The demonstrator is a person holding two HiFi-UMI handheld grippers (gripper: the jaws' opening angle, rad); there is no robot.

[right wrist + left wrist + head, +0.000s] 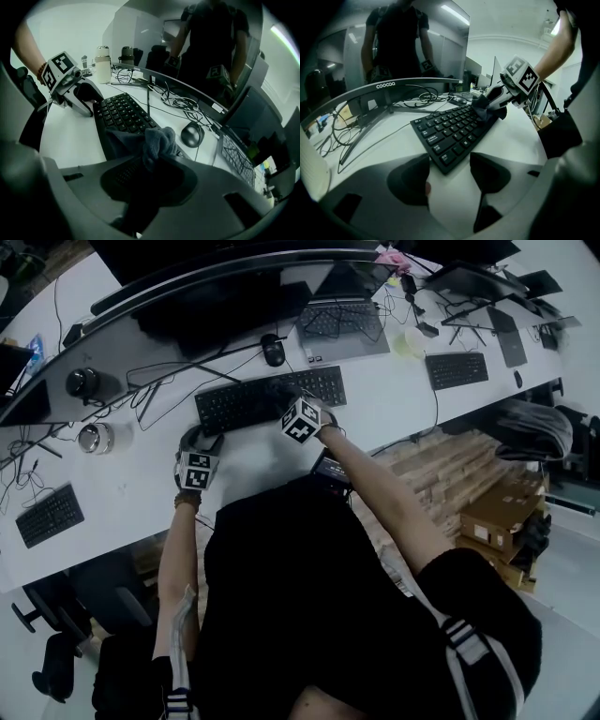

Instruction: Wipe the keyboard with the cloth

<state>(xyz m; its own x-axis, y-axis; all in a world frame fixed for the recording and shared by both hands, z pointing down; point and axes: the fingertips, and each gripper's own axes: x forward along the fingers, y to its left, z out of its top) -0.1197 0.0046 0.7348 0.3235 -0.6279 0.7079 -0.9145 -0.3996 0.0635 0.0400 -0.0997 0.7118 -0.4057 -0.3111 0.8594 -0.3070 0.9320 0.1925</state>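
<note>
Atop one keyboard [248, 401], one cloth [159, 140] in right gripper [147, 178] jaws; left gripper [450, 168] jaws apart, perhaps astride keyboard.

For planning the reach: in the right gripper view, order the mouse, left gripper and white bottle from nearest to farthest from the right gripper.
1. Mouse, just right of the cloth.
2. Left gripper, at the keyboard's far end.
3. White bottle, behind it, farthest back.

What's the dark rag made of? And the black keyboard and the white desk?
The dark grey rag looks like soft, fuzzy fabric, perhaps microfibre: it bunches into folds. The black keyboard looks like matte plastic: hard moulded keys with white print. The white desk seems smooth, slightly shiny laminate or painted board; which, I cannot tell.
</note>
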